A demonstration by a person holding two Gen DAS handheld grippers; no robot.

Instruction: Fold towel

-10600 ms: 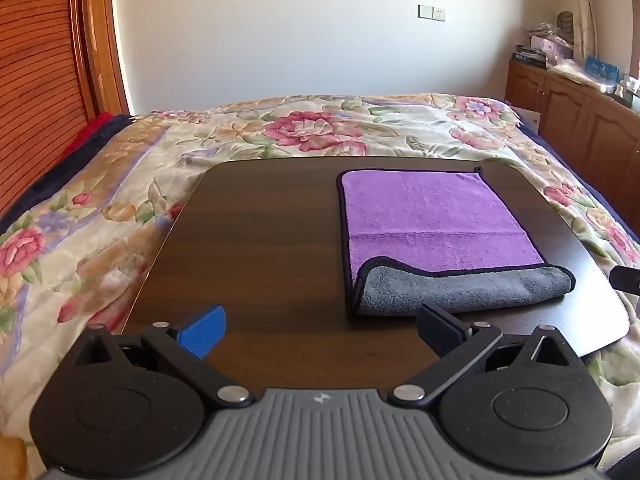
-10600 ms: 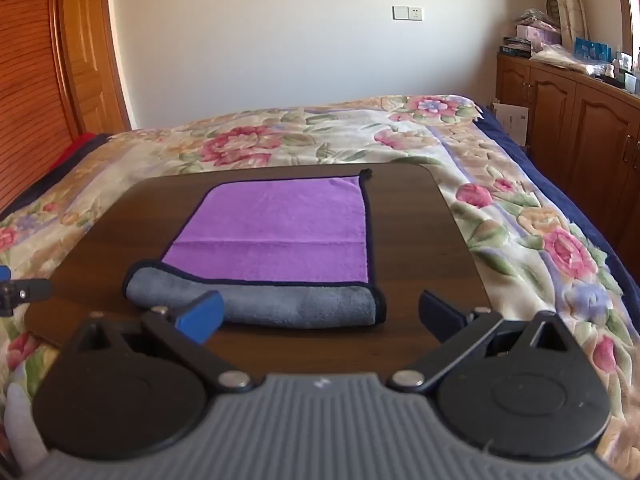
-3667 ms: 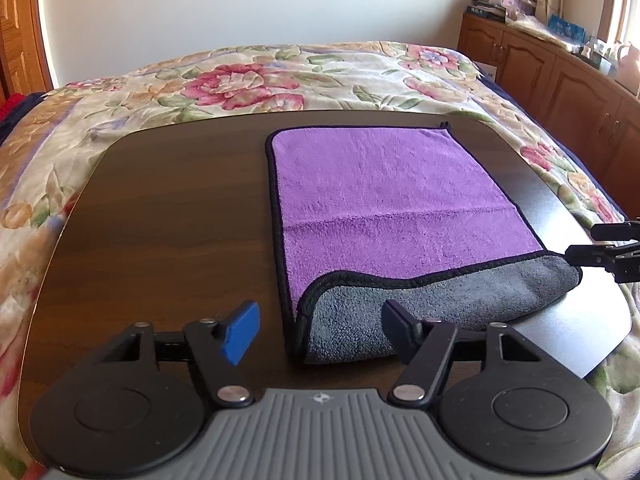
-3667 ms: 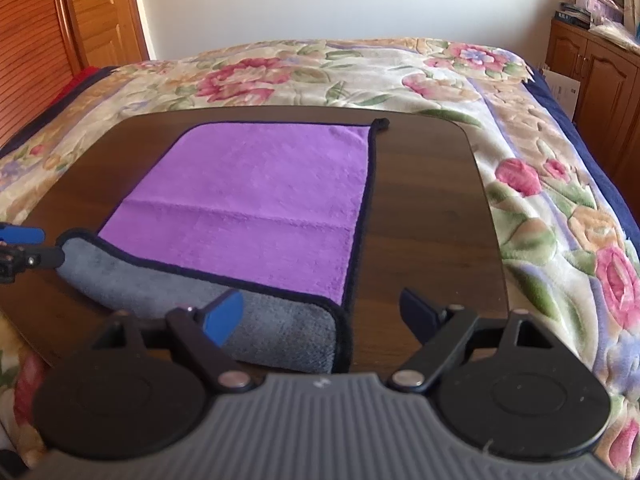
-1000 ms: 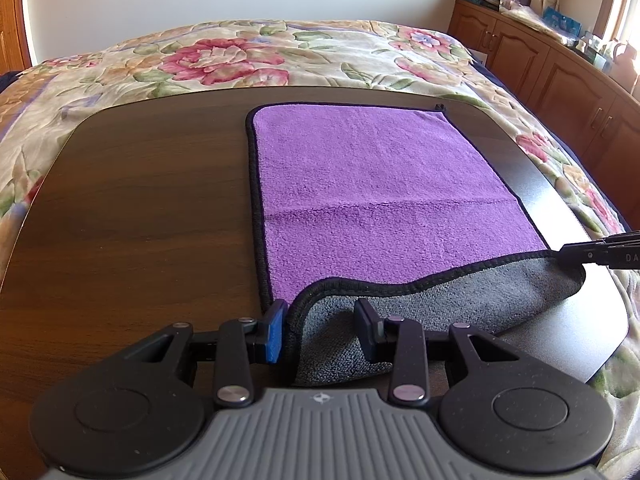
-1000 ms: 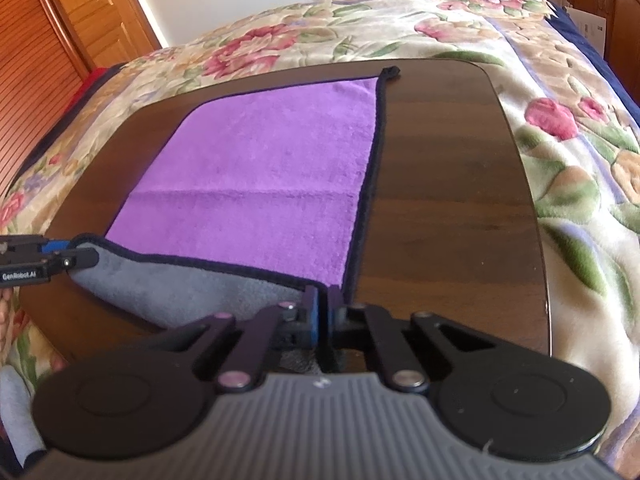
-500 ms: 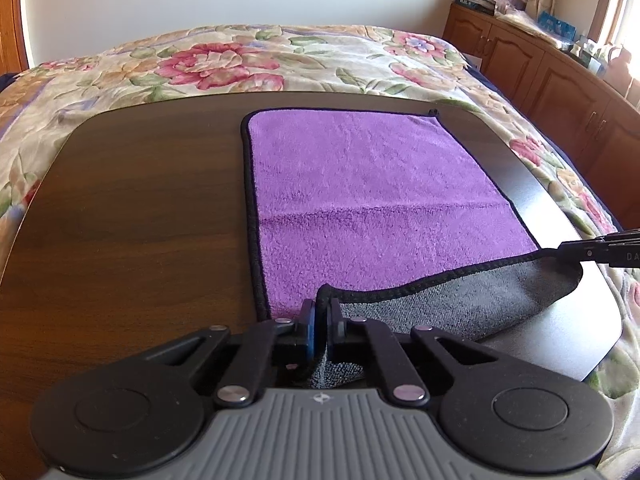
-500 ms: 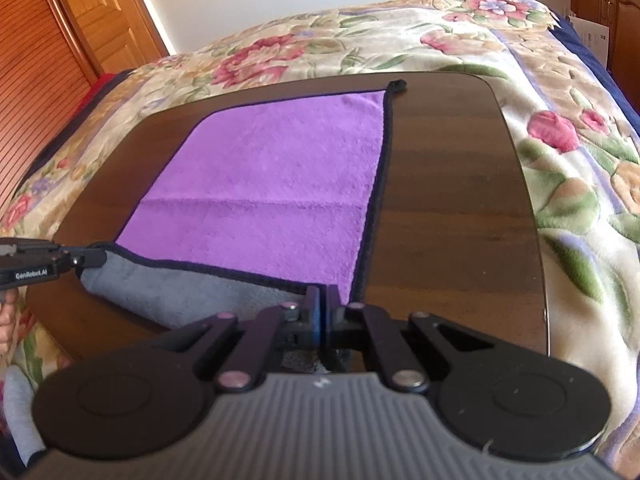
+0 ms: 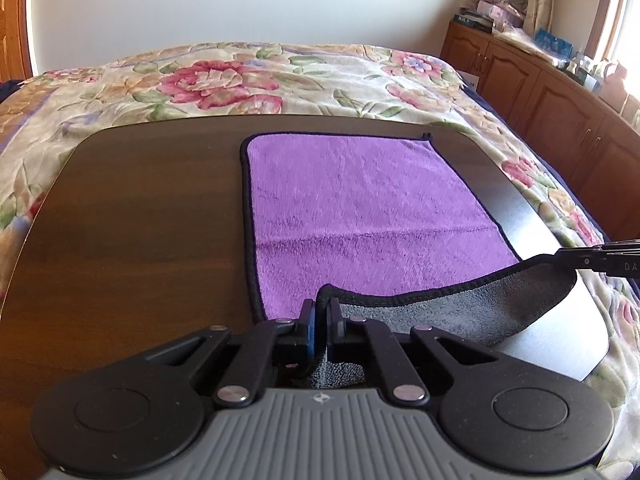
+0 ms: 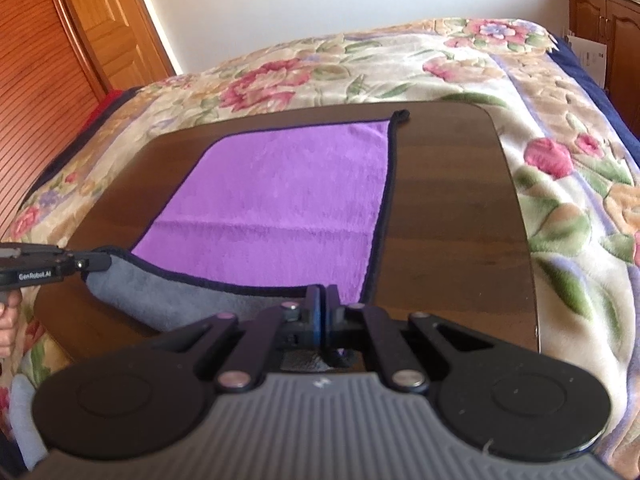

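The purple towel (image 9: 360, 208) lies flat on the dark wooden table (image 9: 132, 220), which stands on a bed with a floral bedspread (image 9: 224, 80). The near edge of the towel is lifted and shows its grey underside. The left gripper (image 9: 321, 312) is closed tight on the near left corner of the towel, and the right gripper (image 10: 322, 300) is closed tight on the near right corner. Between the two corners the black-trimmed edge hangs in a curve above the table. Wooden cabinets (image 9: 560, 96) stand at the far right.

A dark wooden table (image 9: 132, 216) rests on a floral bedspread (image 9: 224, 76), apparently beside cabinets (image 9: 560, 108).
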